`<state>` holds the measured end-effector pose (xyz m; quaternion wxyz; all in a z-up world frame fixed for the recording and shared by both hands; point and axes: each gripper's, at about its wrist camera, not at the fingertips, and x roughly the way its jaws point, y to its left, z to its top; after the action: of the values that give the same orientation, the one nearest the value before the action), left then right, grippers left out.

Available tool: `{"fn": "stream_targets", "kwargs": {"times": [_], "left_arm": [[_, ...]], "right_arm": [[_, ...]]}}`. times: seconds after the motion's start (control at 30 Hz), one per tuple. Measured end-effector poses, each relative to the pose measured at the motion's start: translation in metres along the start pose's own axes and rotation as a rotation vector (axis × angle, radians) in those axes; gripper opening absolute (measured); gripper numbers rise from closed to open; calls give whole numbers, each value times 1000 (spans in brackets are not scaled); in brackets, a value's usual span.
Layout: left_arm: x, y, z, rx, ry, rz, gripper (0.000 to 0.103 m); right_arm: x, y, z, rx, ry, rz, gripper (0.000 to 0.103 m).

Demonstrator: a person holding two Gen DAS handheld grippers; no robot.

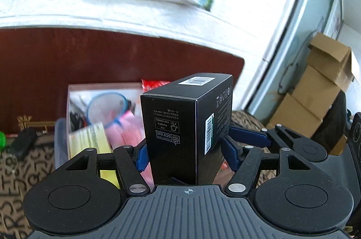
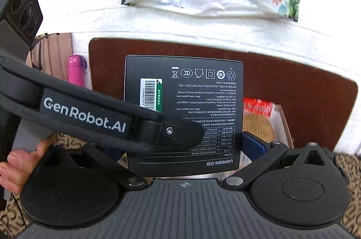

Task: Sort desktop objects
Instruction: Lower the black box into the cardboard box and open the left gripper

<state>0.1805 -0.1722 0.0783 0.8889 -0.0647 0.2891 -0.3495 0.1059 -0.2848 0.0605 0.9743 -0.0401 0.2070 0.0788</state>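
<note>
Clearly the black box [image 1: 187,126] is off the table, carried between both tools, and the coming move turns on how it sits above the clear bin [image 1: 99,117] on the near table.

From the left wrist camera, the left gripper [image 1: 186,154] stands about half open, its blue pads [image 1: 142,156] pressed on the narrow faces of the box low down, so the box stands upright with its long axis rising away from the fingers. Just beyond and left of the box lies the bin, holding a blue-rimmed net, pink packets and a yellow pack. The box would have to go forward, left and down to land there, I judge. Further right, cardboard cartons [image 1: 320,85] stack by the wall.

From the right wrist camera, the same black box [image 2: 185,112] shows its broad printed face. Of the right gripper [image 2: 187,148] only the blue right pad [image 2: 252,144] shows beside the box; a strap [image 2: 85,112] hides the left one, so I cannot tell whether it clamps. A person's hand [image 2: 20,166] shows at the near left. This view adds the label text but hides most of the bin.
</note>
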Motion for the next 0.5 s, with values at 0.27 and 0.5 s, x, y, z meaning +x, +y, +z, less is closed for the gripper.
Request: {"fn": "stream_targets", "kwargs": {"times": [0.27,0.5], "left_arm": [[37,45,40,-23,6,26,68],[73,78,45,-24,62,63,68]], "right_arm": [[65,-8,28,40,31,24,103],[118,-20,25,102,115,65,103]]}}
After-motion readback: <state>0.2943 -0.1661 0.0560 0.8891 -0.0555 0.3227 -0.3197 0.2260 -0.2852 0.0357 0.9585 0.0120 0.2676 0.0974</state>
